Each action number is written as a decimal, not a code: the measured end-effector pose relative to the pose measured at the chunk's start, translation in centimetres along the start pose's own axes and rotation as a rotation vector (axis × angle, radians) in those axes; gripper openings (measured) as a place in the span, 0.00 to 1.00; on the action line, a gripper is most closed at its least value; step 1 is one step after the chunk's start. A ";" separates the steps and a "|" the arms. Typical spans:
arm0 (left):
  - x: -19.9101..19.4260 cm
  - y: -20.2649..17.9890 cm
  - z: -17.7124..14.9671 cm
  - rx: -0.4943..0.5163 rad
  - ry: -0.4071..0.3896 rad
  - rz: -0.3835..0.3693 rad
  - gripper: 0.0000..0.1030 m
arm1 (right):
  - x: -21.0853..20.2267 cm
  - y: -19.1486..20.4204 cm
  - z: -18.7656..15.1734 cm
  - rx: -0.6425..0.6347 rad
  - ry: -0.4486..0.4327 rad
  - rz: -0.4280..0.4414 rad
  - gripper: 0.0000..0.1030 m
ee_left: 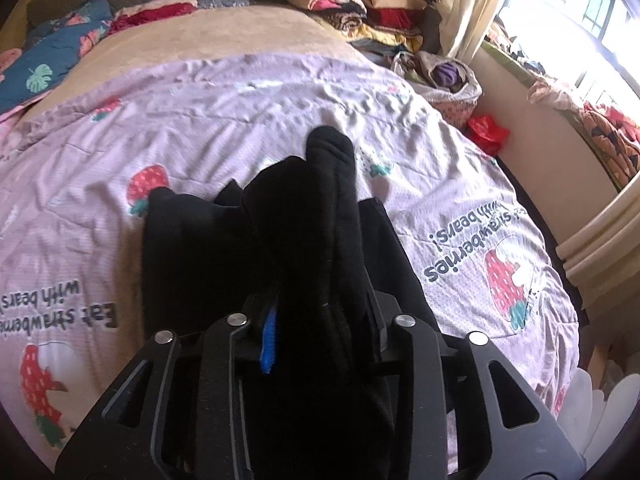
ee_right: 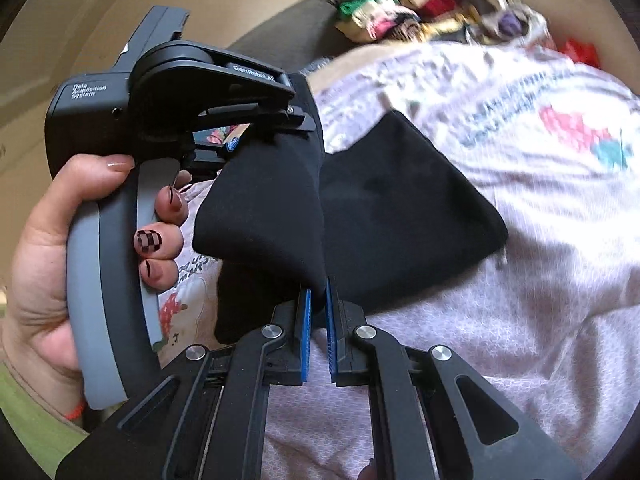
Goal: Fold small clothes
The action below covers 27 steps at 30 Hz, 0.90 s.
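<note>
On my left, the left gripper (ee_left: 320, 312) has the small black soft-knit garment (ee_left: 320, 216) bunched between its jaws, which stand narrow around the thick fold; whether the pads press on it I cannot tell. I judge the cloth light, limp and non-slippery, so it will sag wherever unsupported; I would take it at corners or hems. It drapes from both tools onto the lilac strawberry-print bedsheet (ee_left: 460, 208). On my right, the right gripper (ee_right: 316, 320) pinches one corner of the black cloth between its blue pads (ee_right: 306, 320), jaws nearly together, while the person's hand (ee_right: 48, 264) grips the other handle.
</note>
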<state>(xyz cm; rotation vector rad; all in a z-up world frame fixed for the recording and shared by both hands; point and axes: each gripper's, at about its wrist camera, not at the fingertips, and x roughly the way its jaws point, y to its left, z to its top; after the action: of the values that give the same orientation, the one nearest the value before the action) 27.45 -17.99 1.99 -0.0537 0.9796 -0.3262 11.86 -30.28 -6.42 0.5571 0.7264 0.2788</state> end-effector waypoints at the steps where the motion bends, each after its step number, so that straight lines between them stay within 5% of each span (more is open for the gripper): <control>1: 0.6 -0.3 0.0 0.000 0.012 -0.001 0.29 | 0.2 -0.5 0.0 0.027 0.016 0.014 0.06; 9: 3.1 -1.8 0.0 -0.010 0.052 -0.076 0.56 | 0.3 -3.5 0.2 0.184 0.059 0.038 0.10; 13: 1.4 -1.1 0.1 -0.039 -0.004 -0.123 0.63 | -0.5 -3.7 0.4 0.203 0.061 0.051 0.22; 14: 0.5 -0.6 0.2 -0.045 -0.026 -0.121 0.63 | -0.9 -3.7 0.6 0.196 0.053 0.053 0.35; 15: 0.0 -0.3 0.2 -0.045 -0.040 -0.115 0.63 | -1.5 -3.5 1.0 0.188 0.046 0.076 0.56; 17: -1.7 1.4 -0.2 -0.044 -0.087 -0.056 0.65 | -2.5 -3.5 1.9 0.178 0.026 0.109 0.66; 22: -2.8 5.2 -2.6 -0.040 -0.118 0.078 0.65 | -4.2 -3.6 6.3 0.144 -0.048 0.073 0.66; 27: -1.2 6.8 -5.6 -0.012 -0.092 0.155 0.65 | 1.4 -3.7 11.6 0.091 0.085 -0.020 0.66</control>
<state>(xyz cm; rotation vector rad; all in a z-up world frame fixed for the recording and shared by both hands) 23.90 -10.56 -1.51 -0.0037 0.8884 -0.1741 21.14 -37.16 -2.23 0.6272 0.8292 0.2529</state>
